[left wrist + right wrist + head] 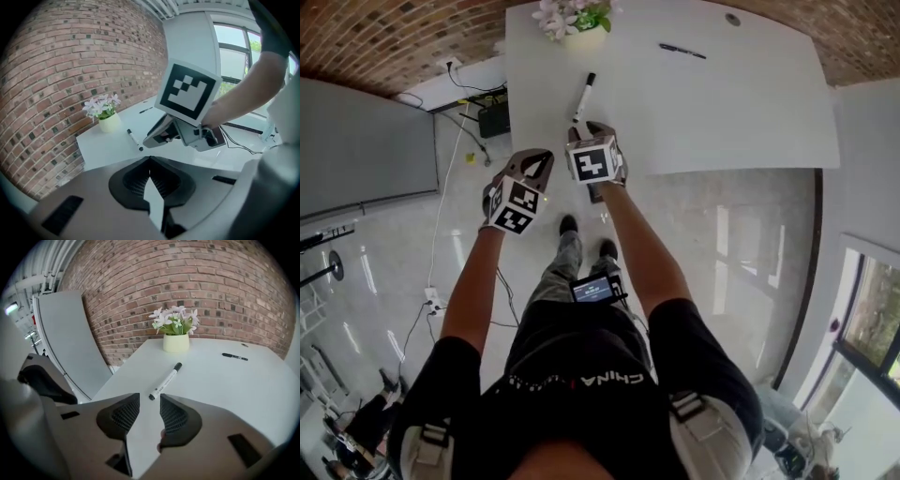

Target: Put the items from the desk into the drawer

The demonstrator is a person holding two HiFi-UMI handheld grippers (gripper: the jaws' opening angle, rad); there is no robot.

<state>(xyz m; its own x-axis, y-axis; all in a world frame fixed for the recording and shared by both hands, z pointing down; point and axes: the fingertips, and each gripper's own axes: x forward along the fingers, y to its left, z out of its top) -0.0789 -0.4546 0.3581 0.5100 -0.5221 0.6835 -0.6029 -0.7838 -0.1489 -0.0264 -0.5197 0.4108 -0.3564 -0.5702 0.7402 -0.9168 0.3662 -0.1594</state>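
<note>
Left gripper [150,161]: clenched, jaw tips meeting, nothing between them; by the near corner of the desk [722,112], just beside the right gripper.
Right gripper [150,404]: released, jaws apart, bare desk showing in the gap; nothing grasped.
White marker [165,380]: flat on the desk, near end just ahead of the right jaws (pads not on it), black cap at the far end.
Black pen [235,356]: flat on the desk further back, well apart from the marker.
Flower pot [176,342]: upright at the far edge, near the brick wall [187,282].
</note>
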